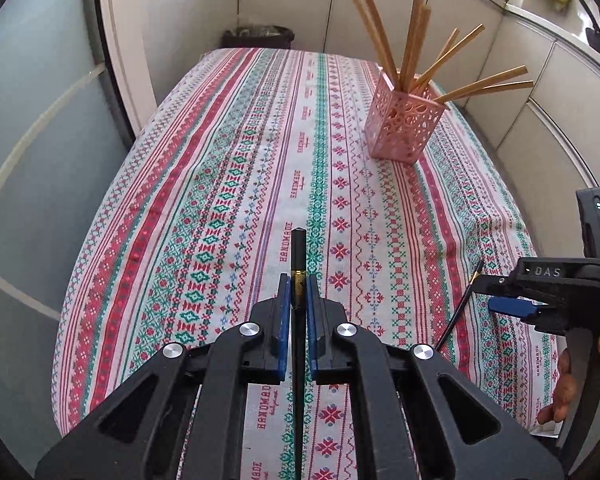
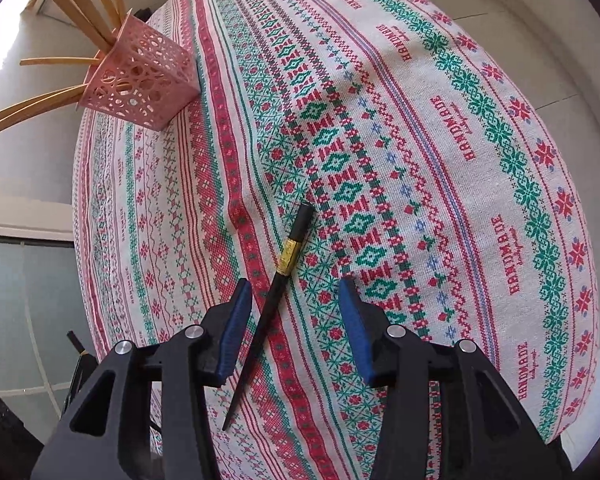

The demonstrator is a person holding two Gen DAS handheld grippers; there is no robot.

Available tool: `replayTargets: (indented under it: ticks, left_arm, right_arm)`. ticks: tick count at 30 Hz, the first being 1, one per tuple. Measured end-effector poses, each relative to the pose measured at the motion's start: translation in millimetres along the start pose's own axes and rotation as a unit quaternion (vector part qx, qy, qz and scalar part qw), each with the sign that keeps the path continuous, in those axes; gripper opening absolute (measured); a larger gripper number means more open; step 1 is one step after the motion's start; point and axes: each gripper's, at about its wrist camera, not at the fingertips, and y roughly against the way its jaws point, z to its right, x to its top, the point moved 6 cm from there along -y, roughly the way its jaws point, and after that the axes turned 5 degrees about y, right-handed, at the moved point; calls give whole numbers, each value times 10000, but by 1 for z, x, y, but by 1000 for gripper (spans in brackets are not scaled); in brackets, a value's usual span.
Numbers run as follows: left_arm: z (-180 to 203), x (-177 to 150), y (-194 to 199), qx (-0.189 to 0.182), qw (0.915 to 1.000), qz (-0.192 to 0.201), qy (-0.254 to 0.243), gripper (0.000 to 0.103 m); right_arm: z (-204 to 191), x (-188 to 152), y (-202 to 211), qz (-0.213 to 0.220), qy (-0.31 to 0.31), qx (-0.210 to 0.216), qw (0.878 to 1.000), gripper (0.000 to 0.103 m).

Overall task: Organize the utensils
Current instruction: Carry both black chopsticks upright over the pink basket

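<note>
Now left claw (image 1: pixel 298 300) clamps one black chopstick (image 1: pixel 299 248); another (image 2: pixel 284 272) lies between right claw's (image 2: pixel 296 300) parted jaws.

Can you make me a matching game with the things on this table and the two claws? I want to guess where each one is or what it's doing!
Things:
1. left claw
2. right claw
3. pink holder
4. black chopstick on the tablecloth

States:
A. stands upright, full of wooden chopsticks
B. lies flat between open pads
C. shut on a black chopstick
D. open, holding nothing

Pairs: 1-C, 2-D, 3-A, 4-B
</note>
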Motion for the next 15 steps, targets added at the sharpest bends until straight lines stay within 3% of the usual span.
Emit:
replayTargets:
  ticks: [2,6,9,10,11,13,15]
  left_arm:
    - [1,1,4,-128,9997,140,-124,7]
    - [-2,7,13,-489,9984,271,-48,7]
    - [-8,14,23,-739,9965,382,122,7]
    - [-10,16,25,-801,9958,403,168,7]
    - [-12,17,27,-840,9954,419,198,7]
    - [-15,18,30,-932,9945,429,230,6]
    - [-16,19,32,-1073,9930,440,225,6]
  right_arm:
    - [-9,3,-4,22,6,-229,9997,57]
    - [-28,11,-14,222,355,-1135,9927,57]
    - [-43,16,-23,503,741,-1912,9775,48]
    - [-49,16,-25,622,906,-2040,9728,40]
    - [-55,14,-26,731,1061,-1963,9720,25]
    - [-70,8,-32,794,1266,-1766,9729,13]
    - [-76,-1,-34,759,1306,-1300,9799,8]
